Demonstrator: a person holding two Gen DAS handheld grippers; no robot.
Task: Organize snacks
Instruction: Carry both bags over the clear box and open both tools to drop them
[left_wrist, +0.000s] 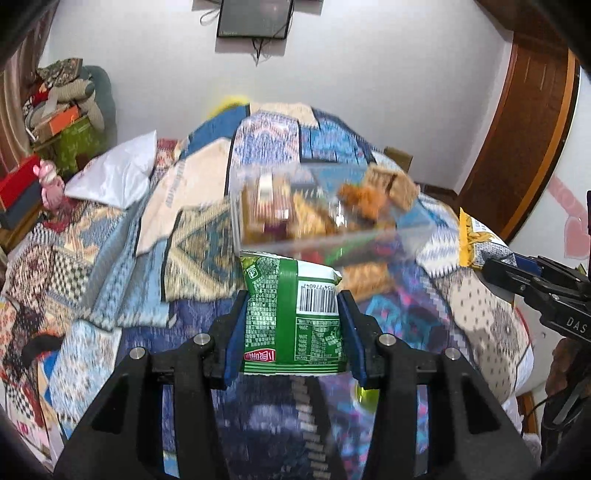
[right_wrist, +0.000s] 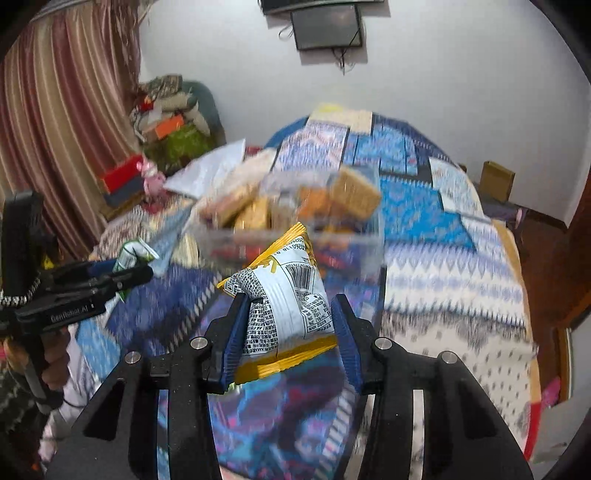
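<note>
My left gripper (left_wrist: 293, 295) is shut on a green snack packet (left_wrist: 295, 314) and holds it above the bed, just in front of a clear plastic box (left_wrist: 317, 210) filled with several orange and tan snack packs. My right gripper (right_wrist: 290, 299) is shut on a yellow and white snack packet (right_wrist: 288, 295), also just short of the clear box (right_wrist: 288, 218). The right gripper with its yellow packet (left_wrist: 476, 240) shows at the right edge of the left wrist view. The left gripper with its green packet (right_wrist: 133, 254) shows at the left of the right wrist view.
The box sits on a bed with a patchwork blue quilt (left_wrist: 155, 258). A white pillow (left_wrist: 114, 177) lies at the left. Piled boxes and clothes (left_wrist: 62, 110) stand in the far left corner by a curtain (right_wrist: 55, 129). A wooden door frame (left_wrist: 528, 129) is at right.
</note>
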